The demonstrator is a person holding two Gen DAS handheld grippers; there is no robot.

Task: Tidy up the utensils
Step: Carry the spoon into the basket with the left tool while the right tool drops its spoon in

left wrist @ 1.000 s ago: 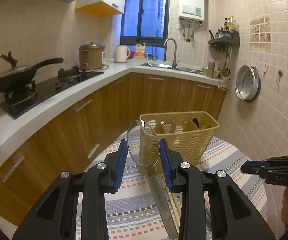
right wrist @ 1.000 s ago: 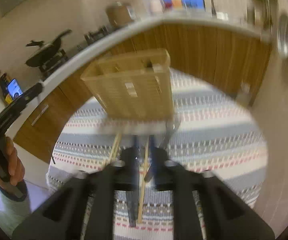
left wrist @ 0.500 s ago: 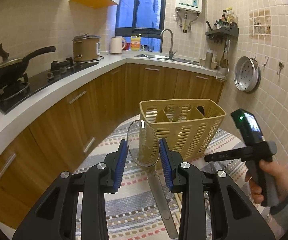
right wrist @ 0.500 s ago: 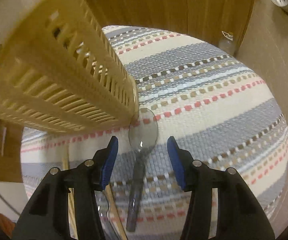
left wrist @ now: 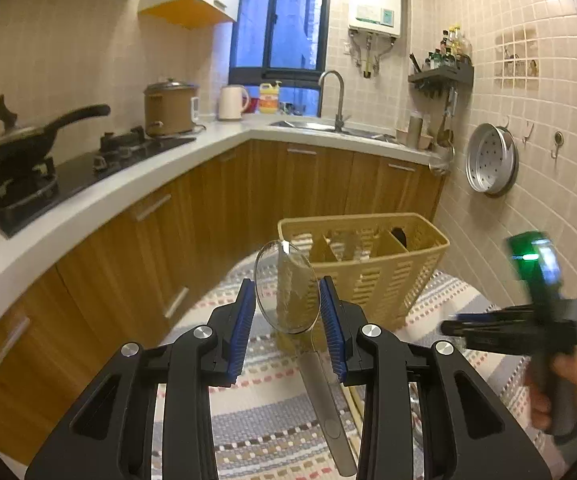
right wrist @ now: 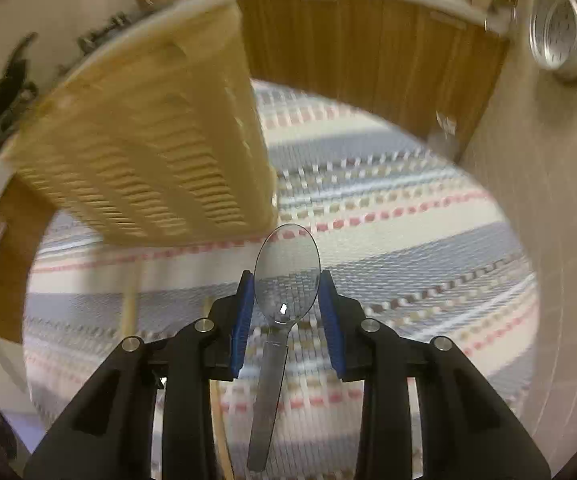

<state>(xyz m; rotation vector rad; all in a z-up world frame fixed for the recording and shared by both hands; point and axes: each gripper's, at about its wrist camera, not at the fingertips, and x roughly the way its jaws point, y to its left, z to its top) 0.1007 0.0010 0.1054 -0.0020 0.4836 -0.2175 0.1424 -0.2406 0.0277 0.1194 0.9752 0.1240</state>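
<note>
Two clear plastic spoons are in the tongs right now, one in each, and neither has gone into the basket yet. The left gripper point(left wrist: 287, 312) has its blue pads pressed on both sides of the bowl of a see-through plastic spoon point(left wrist: 286, 294), so it is holding that spoon up in the air, with the handle hanging down toward the camera. The right gripper point(right wrist: 287, 310) is closing its jaws on a second clear plastic spoon point(right wrist: 287, 280); the round bowl sits right between the blue pads and they look like they touch its edges. I cannot tell for sure if this spoon is lifted or if it lies on the striped woven cloth point(right wrist: 408, 248) under it. The tan plastic basket with slotted sides and dividers point(left wrist: 384, 276) stands on the same cloth, near both spoons, and just beyond the right one. A few things seem to stand in its sections, but they are too small and dim to name. A thin wooden chopstick point(right wrist: 129, 304) lies on the cloth beside the right tongs and has not been picked up. So I think the job is partly done: both spoons must go into a section of the basket, and then the chopstick too.
</note>
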